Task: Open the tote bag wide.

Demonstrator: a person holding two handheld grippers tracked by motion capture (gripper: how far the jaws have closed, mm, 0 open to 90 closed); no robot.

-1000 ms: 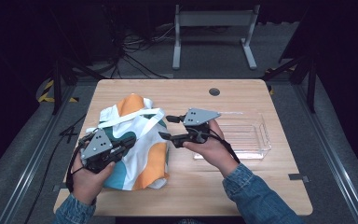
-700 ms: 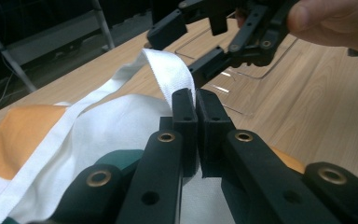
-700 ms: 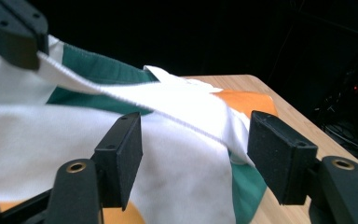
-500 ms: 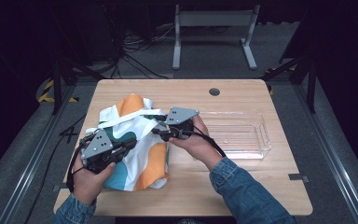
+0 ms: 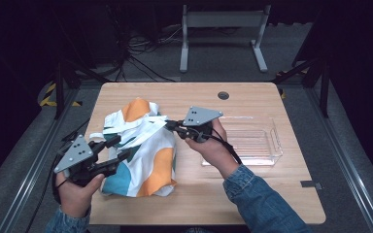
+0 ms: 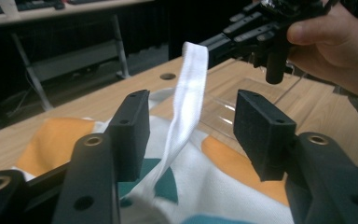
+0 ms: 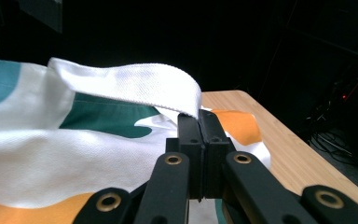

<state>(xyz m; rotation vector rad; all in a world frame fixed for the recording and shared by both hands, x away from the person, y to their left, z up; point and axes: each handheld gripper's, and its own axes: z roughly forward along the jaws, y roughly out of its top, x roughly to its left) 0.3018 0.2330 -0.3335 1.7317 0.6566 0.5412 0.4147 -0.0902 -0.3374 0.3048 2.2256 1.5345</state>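
Note:
A white tote bag (image 5: 143, 160) with orange and teal patches lies on the left half of the wooden table (image 5: 252, 194). Its white strap (image 5: 145, 127) is lifted off the cloth. My right gripper (image 5: 171, 125) is shut on the end of that strap (image 7: 135, 84), with the jaws pressed together (image 7: 199, 121). My left gripper (image 5: 118, 148) stands open at the bag's left edge. The strap (image 6: 186, 93) runs up between its jaws (image 6: 191, 116) without touching either pad. The right gripper (image 6: 242, 32) appears beyond, at the strap's top end.
A clear plastic tray (image 5: 267, 141) sits on the right half of the table, just behind the right hand. A round cable hole (image 5: 223, 95) lies near the far edge. Dark floor with cables and a metal stand surrounds the table.
The right gripper has moved left from over the clear tray to the bag and now holds the strap raised. The left gripper has stayed in place, open.

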